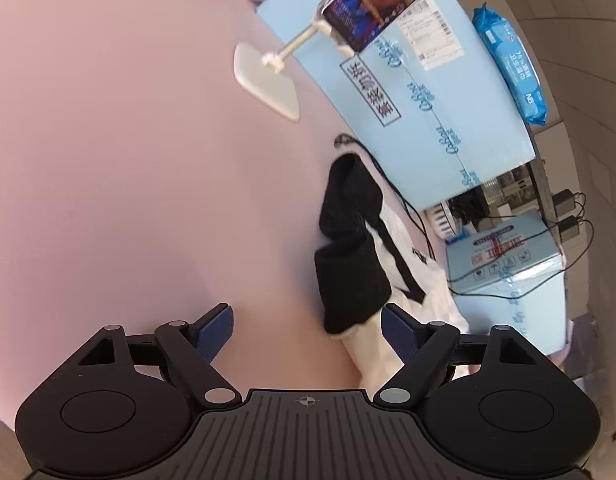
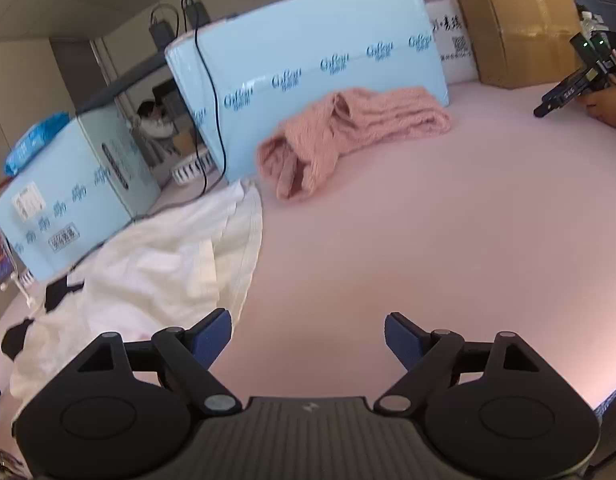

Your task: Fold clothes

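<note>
A black-and-white garment (image 1: pixel 356 248) lies crumpled on the pink table (image 1: pixel 108 160), at the right of the left wrist view. My left gripper (image 1: pixel 306 332) is open just above the table. The garment's black end lies between the fingers, near the right pad (image 1: pixel 400 332), and no pad presses on it. In the right wrist view the same white garment (image 2: pixel 156 272) spreads at the left, and a pink knitted sweater (image 2: pixel 348 132) lies folded farther back. My right gripper (image 2: pixel 308 336) is open over bare table (image 2: pixel 428 240), its left finger (image 2: pixel 216 332) at the white garment's edge.
Light blue boxes (image 1: pixel 428 92) (image 2: pixel 308 64) line the table's far side, with black cables over them. A phone on a white stand (image 1: pixel 372 4), a blue wipes packet (image 1: pixel 512 64) and a cardboard box (image 2: pixel 516 28) stand around. Another person's hand with a gripper (image 2: pixel 580 80) is at the far right.
</note>
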`<state>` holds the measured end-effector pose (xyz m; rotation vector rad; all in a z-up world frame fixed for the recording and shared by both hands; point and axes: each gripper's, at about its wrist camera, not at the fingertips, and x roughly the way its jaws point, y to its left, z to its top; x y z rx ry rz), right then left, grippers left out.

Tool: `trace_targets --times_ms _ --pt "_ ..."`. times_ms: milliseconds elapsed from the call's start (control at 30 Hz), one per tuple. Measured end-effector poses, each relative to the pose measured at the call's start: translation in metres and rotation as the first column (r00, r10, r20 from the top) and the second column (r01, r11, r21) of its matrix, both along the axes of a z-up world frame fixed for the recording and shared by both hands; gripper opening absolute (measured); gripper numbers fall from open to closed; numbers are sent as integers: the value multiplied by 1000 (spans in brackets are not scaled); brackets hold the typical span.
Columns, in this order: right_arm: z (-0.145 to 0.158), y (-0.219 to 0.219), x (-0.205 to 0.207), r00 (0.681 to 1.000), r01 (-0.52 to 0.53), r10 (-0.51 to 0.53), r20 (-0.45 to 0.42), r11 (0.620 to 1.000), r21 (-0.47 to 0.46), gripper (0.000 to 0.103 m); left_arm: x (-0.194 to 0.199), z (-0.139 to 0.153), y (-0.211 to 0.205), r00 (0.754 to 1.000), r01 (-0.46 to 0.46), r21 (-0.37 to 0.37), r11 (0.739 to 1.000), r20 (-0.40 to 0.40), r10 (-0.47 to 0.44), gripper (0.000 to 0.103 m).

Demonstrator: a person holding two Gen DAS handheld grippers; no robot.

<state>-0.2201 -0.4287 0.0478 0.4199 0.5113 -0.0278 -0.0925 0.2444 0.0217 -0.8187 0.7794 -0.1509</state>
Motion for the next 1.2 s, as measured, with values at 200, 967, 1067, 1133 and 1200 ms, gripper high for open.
trace_targets --times_ms 200,967,1067,1133,1200 --pt "2 36 67 975 -220 221 5 973 -68 90 34 -11 -61 960 279 -6 960 -38 -279 89" --pt "-24 50 125 961 -254 245 -133 965 -59 11 6 -14 -149 701 691 -174 702 -76 -709 91" --pt "-26 47 118 964 -244 239 -117 969 -32 12 1 -4 -135 742 650 -126 750 -106 -662 91" --pt "-27 45 112 963 -250 246 -109 968 -23 14 -7 6 -122 785 607 -41 793 -122 -607 91" --pt "-28 45 109 964 -250 246 -104 968 -25 14 -11 11 -113 806 585 4 811 -115 -580 91"
